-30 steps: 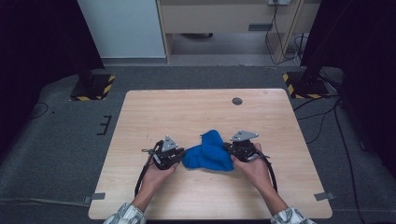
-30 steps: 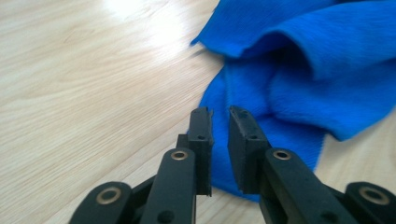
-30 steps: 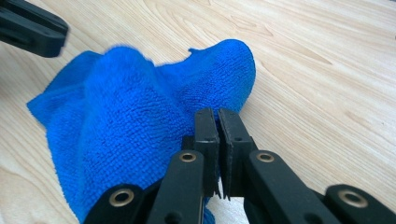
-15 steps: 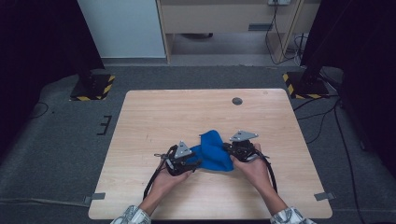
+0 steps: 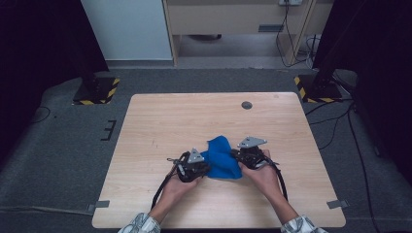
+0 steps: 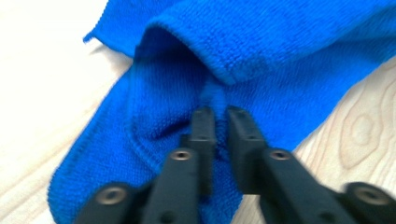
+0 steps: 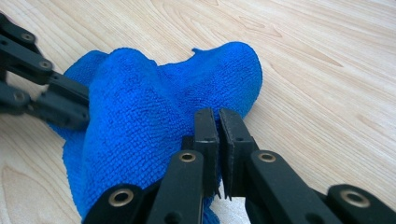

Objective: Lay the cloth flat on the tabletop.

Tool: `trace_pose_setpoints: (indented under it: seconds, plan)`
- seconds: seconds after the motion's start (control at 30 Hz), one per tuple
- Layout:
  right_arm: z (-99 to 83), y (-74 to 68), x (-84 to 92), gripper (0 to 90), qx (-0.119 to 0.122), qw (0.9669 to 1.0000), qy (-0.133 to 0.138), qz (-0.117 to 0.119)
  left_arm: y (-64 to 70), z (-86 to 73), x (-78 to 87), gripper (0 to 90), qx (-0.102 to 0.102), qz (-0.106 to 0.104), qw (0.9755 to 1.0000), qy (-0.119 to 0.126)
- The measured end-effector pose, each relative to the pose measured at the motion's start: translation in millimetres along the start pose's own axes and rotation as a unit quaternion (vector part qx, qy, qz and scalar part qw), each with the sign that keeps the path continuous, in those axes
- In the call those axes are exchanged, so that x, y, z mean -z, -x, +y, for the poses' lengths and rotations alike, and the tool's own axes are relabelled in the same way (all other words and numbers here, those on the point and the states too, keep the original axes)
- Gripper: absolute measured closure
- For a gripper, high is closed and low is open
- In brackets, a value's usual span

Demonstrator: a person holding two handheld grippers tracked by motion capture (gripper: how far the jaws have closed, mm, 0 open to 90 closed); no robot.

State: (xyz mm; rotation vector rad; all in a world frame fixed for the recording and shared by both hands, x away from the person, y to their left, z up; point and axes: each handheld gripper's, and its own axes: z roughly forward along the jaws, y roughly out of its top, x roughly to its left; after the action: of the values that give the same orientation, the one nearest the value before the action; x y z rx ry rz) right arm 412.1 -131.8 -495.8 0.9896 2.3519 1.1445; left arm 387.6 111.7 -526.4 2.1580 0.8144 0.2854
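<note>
A crumpled blue cloth (image 5: 222, 156) lies on the wooden table (image 5: 165, 121) near its front middle. My left gripper (image 5: 206, 168) is at the cloth's left side. Its jaws have just been closing and now pinch a raised fold of the cloth (image 6: 261, 51), as the left gripper view (image 6: 220, 114) shows. My right gripper (image 5: 236, 155) is at the cloth's right side, shut on its edge. In the right gripper view the jaws (image 7: 217, 116) stand almost together with cloth (image 7: 140, 107) caught between them, and the left gripper (image 7: 46, 93) reaches in from the left.
A small dark round hole (image 5: 247, 105) sits near the table's far edge. Bare wood lies to the left, right and beyond the cloth. Two stand bases with yellow-black stripes (image 5: 94, 91) (image 5: 316, 90) are on the floor past the far corners.
My left gripper has moved right, up to the cloth's left side, and the cloth is bunched tighter between the two grippers. The right gripper has stayed put.
</note>
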Motion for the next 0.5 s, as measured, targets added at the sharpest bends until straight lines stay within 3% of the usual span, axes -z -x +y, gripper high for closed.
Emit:
trace_pose_setpoints:
  seconds: [0.17, 0.23, 0.5]
  plan:
    - [-0.3, 1.9, 1.2, 86.7, -0.001, 1.0, -0.003, -0.004, -2.1, 3.1, 9.3, 87.0, 0.004, 0.005, 0.9998, 0.02]
    - [-0.6, 3.6, 2.9, 86.7, -0.005, 1.0, -0.001, -0.008, -6.5, 4.1, 17.7, 87.3, 0.016, 0.016, 0.999, 0.039]
    - [-3.9, 10.6, 7.5, 86.7, -0.012, 0.9997, -0.012, -0.017, -28.1, 1.3, 38.3, 87.4, 0.056, 0.049, 0.995, 0.067]
